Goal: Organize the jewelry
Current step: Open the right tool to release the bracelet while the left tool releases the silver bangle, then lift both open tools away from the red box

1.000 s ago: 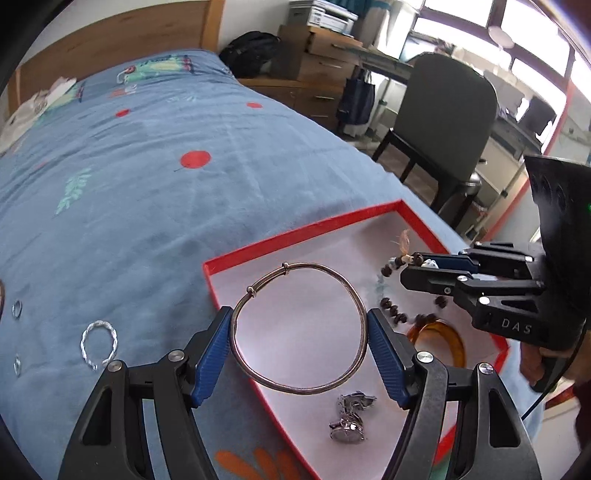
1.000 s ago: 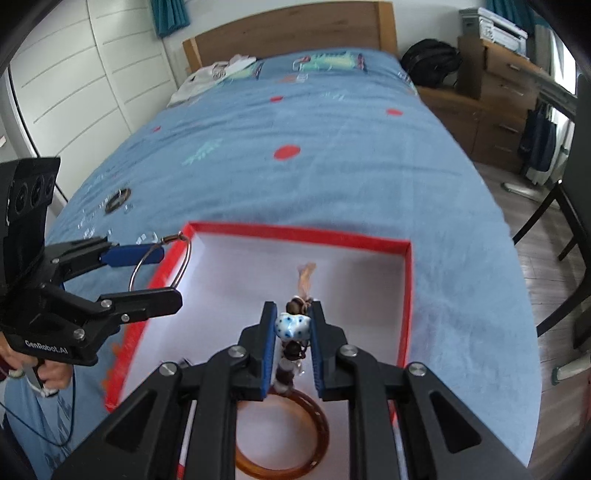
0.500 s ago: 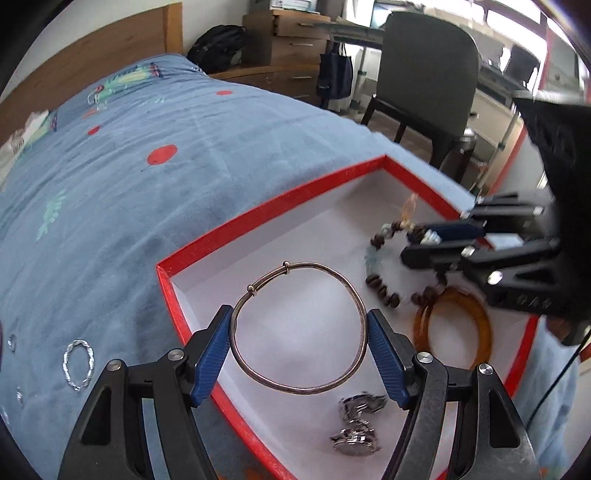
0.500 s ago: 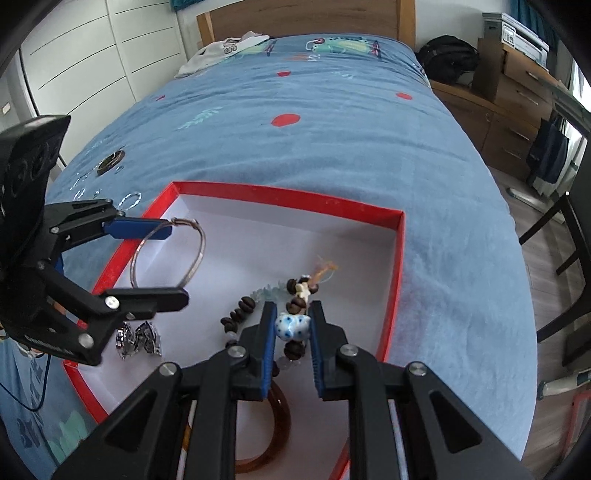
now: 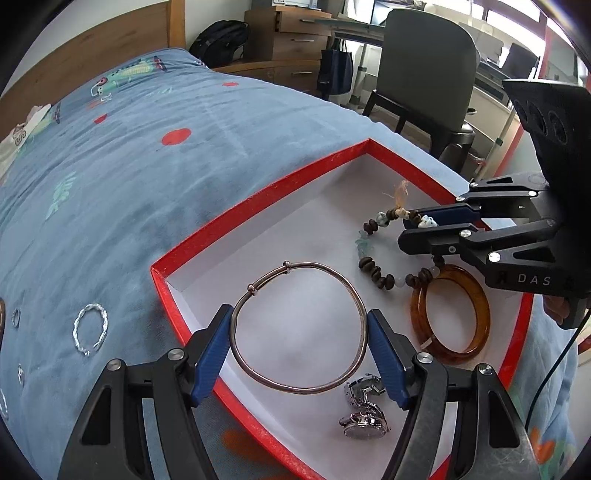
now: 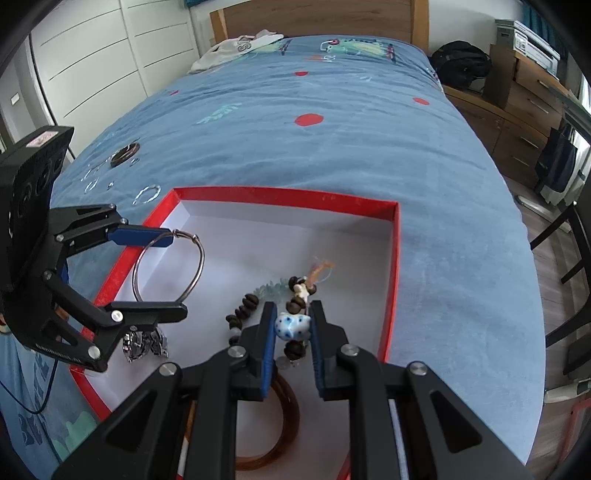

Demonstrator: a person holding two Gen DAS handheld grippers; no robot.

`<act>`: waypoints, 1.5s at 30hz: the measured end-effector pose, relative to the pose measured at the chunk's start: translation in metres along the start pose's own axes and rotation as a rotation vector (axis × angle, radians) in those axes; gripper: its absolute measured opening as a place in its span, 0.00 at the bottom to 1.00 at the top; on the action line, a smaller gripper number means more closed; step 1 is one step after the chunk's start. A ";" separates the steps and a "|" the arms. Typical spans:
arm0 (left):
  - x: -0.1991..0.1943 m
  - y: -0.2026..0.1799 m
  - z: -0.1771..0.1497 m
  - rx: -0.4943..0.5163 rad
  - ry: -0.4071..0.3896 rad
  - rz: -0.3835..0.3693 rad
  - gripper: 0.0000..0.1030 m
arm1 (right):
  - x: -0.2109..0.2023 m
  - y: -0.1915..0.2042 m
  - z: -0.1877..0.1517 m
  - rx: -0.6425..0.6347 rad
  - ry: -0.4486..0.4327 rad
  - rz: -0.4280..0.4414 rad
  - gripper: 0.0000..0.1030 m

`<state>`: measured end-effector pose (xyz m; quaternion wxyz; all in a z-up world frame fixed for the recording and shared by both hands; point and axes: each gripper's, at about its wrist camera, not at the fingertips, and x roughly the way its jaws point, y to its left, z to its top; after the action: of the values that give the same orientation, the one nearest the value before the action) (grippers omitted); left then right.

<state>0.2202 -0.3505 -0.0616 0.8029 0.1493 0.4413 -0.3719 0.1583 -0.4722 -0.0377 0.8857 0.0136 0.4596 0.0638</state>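
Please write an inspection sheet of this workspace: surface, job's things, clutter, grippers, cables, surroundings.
Surface: blue patterned bedspread.
Job's things: red-rimmed white tray holding an amber bangle, a silver watch and part of a brown beaded bracelet.
Clutter: twisted silver ring and small rings on the bedspread.
Grippers: left hand-held gripper clamps a thin metal bangle; right hand-held gripper is shut on the bracelet's blue-spotted white bead.
Cables: black cable below the right hand-held gripper.
Surroundings: wooden headboard, grey chair, black backpack.

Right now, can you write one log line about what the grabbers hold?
left gripper: shut on metal bangle | right gripper: shut on beaded bracelet | both over red box
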 end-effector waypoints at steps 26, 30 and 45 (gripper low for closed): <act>-0.004 0.007 -0.005 0.045 0.042 0.044 0.69 | -0.002 0.019 0.006 -0.054 0.025 -0.070 0.22; -0.006 0.008 -0.002 0.021 0.039 0.029 0.69 | -0.005 0.020 0.007 -0.052 0.024 -0.069 0.24; -0.084 0.023 -0.010 -0.037 -0.045 0.086 0.77 | -0.097 0.011 -0.003 0.067 -0.073 -0.172 0.32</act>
<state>0.2034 -0.2901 -0.0005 0.8305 0.1446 0.4231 -0.3322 0.0998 -0.4740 0.0400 0.9031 0.0062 0.4284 -0.0285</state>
